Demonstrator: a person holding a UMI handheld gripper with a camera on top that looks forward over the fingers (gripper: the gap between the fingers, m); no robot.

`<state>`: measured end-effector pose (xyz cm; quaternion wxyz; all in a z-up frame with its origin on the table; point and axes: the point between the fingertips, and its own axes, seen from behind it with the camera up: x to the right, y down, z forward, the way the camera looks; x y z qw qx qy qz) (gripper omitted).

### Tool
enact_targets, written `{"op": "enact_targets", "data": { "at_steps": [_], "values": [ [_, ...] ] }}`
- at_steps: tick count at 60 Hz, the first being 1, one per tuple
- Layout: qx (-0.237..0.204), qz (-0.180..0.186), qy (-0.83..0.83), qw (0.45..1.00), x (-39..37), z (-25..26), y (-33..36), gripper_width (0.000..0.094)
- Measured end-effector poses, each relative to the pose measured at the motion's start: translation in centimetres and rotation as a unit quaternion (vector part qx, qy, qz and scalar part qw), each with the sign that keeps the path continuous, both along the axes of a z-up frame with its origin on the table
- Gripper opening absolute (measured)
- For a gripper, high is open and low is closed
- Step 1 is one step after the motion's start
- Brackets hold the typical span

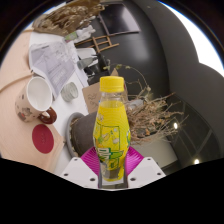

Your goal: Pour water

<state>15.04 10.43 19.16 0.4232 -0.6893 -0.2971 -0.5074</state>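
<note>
A yellow drink bottle (111,125) with a yellow cap and a printed label stands upright between my fingers. My gripper (112,168) is shut on the bottle's lower part, both pink pads (92,160) pressing its sides. A white mug (37,98) with a brown handle stands to the left on the pale table (12,75). A small white cup (70,92) sits between the mug and the bottle.
A red round coaster (43,138) lies left of the fingers. A clear plastic bag (55,60) lies behind the mug. Dry twigs and straw (155,115) fill a dark bowl right of the bottle. A wooden chair (105,42) stands beyond.
</note>
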Motion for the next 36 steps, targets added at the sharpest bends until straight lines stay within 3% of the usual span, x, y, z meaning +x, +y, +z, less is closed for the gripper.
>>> {"op": "enact_targets", "data": {
  "at_steps": [7,17,28,36],
  "values": [
    [-0.042,0.030,-0.140,0.989,-1.9,-1.4,2.7,0.0287],
    [-0.066,0.052,-0.276,0.957,-3.0,-1.8,4.4,0.0287],
    [-0.084,0.067,-0.294,0.950,-3.3,-2.7,4.5,0.0285],
    [-0.069,0.058,-0.179,0.980,-3.5,-2.5,4.0,0.0287]
  ]
}}
